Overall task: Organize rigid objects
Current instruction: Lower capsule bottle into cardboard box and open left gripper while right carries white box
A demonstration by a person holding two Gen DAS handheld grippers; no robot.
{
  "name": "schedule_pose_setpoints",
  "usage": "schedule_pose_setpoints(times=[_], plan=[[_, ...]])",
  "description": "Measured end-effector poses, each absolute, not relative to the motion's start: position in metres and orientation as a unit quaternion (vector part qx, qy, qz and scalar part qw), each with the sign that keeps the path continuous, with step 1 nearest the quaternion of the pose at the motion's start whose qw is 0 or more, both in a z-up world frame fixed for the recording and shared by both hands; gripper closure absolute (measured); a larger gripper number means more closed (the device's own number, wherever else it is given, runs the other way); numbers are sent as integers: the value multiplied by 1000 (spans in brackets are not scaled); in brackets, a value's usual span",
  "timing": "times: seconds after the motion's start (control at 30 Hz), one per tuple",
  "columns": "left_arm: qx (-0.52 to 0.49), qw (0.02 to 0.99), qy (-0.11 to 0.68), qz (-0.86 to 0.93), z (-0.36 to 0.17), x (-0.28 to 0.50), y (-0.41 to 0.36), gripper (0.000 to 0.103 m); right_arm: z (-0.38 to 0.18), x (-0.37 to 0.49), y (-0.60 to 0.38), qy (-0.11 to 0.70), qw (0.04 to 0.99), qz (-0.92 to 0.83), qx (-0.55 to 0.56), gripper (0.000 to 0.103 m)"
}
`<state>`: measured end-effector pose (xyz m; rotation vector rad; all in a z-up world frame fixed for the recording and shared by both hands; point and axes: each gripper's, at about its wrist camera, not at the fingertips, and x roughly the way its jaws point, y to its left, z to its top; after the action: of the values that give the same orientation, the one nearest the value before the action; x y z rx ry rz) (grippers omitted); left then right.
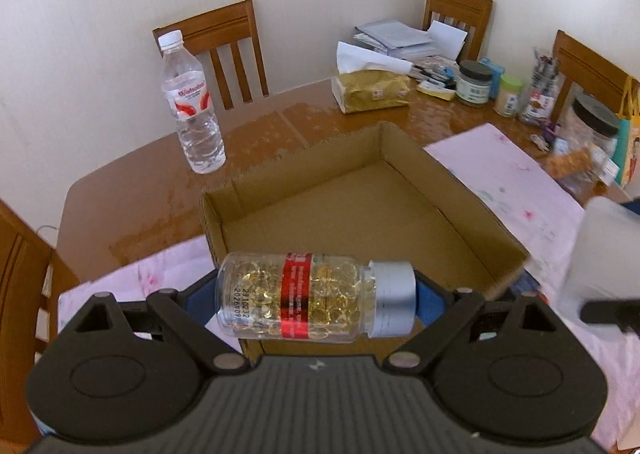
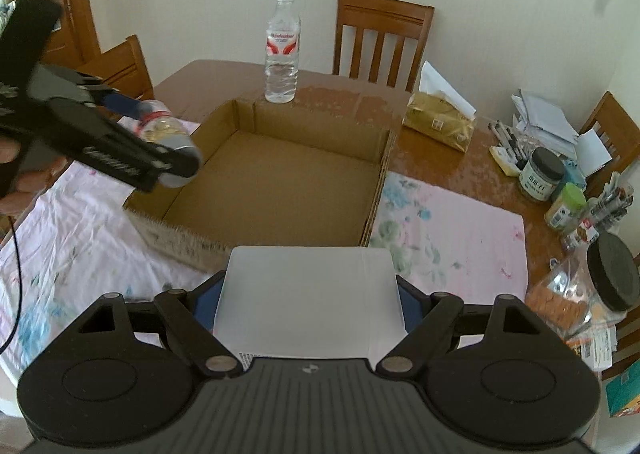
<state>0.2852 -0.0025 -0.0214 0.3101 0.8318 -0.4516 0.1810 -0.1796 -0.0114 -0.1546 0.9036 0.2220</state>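
My left gripper (image 1: pixel 316 296) is shut on a clear capsule bottle (image 1: pixel 304 296) with a red label and grey cap, held sideways above the near corner of an open cardboard box (image 1: pixel 360 206). It also shows in the right wrist view (image 2: pixel 168 142) at the box's left edge. My right gripper (image 2: pixel 308 302) is shut on a white box (image 2: pixel 308 294), held just in front of the cardboard box's near wall (image 2: pixel 192 242). The cardboard box's floor (image 2: pixel 280 190) shows nothing inside.
A water bottle (image 1: pixel 192 102) stands on the wooden table (image 1: pixel 132 198) behind the box. A tissue pack (image 1: pixel 372 90), jars (image 1: pixel 474 82), pens and papers crowd the right side. A pink cloth (image 2: pixel 452 238) lies under the box. Wooden chairs (image 2: pixel 380 38) surround the table.
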Motion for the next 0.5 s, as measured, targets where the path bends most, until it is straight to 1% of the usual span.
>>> schedule_pose_setpoints(times=[0.2,0.33,0.5], plan=[[146,879,400,-212,-40,326,-4,9,-10,199,-175,440,891,88,-72,16],[134,895,382,-189,-53,350,-3,8,-14,206,-171,449,887,76,-70,16],[105,906,374,-170,-54,358,9,8,-15,216,-161,457,883,73,-75,16]])
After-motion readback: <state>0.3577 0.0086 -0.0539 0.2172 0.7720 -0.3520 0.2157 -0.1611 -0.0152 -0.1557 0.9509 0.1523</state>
